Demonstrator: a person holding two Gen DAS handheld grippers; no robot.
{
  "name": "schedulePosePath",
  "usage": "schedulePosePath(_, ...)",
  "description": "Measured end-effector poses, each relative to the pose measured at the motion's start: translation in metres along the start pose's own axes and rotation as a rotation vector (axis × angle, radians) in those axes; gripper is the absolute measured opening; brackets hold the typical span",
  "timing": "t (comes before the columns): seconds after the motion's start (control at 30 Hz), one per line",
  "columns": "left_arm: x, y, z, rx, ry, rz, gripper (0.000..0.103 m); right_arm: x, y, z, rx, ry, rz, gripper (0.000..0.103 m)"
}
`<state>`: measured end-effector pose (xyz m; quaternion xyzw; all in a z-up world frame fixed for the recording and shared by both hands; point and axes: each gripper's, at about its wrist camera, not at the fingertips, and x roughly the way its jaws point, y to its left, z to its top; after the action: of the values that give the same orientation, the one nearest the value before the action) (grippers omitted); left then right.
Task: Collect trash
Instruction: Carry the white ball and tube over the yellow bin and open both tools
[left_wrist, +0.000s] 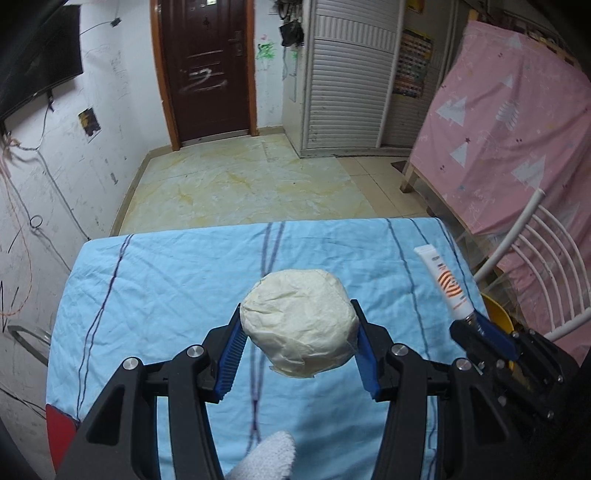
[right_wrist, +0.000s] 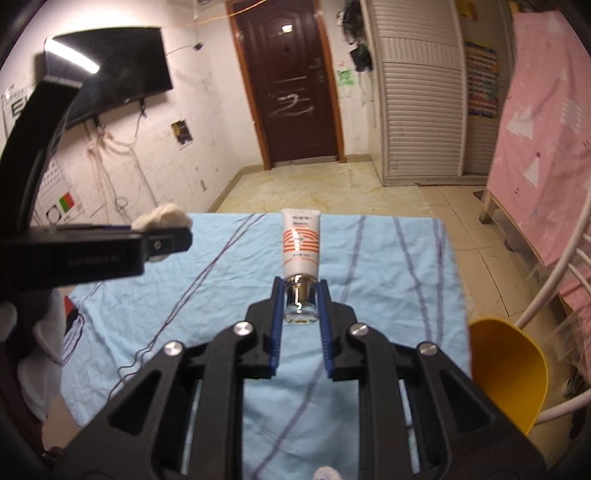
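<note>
Above the blue-sheeted table, both grippers carry trash clear of the cloth. Left gripper: blue pads pinch a crumpled cream paper ball on both sides, over the table's middle. Right gripper: jaws pressed tight on the clear cap end of a white tube with orange stripes, tube pointing toward the table's far edge. Yellow bin sits just off the table's right edge.
</note>
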<state>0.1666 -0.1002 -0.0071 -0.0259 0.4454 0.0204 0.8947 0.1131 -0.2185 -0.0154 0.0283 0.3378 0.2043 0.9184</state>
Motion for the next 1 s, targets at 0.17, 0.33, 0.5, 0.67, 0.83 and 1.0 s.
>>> schedulePosePath(0.17, 0.004, -0.044, -0.003, 0.067, 0.006, -0.009, 0.044, -0.014, -0.035, -0.007, 0.079, -0.033, -0.034, 0.016)
schedulePosePath(0.33, 0.006, -0.084, -0.006, 0.123, -0.001, -0.078, 0.044, -0.028, -0.072, -0.018, 0.163, -0.07, -0.076, 0.017)
schedulePosePath(0.5, 0.007, -0.128, -0.012, 0.173, -0.023, -0.235, 0.044, -0.039, -0.105, -0.029, 0.232, -0.098, -0.143, 0.017)
schedulePosePath(0.67, 0.014, -0.165, -0.017, 0.218, -0.024, -0.299, 0.044, -0.049, -0.132, -0.043, 0.276, -0.124, -0.232, 0.017)
schedulePosePath(0.83, 0.024, -0.197, -0.021, 0.256, -0.023, -0.345, 0.044, -0.051, -0.153, -0.05, 0.293, -0.139, -0.305, 0.017)
schedulePosePath(1.0, 0.04, -0.229, -0.02, 0.298, 0.001, -0.352, 0.044, -0.037, -0.175, -0.057, 0.301, -0.116, -0.353, 0.017)
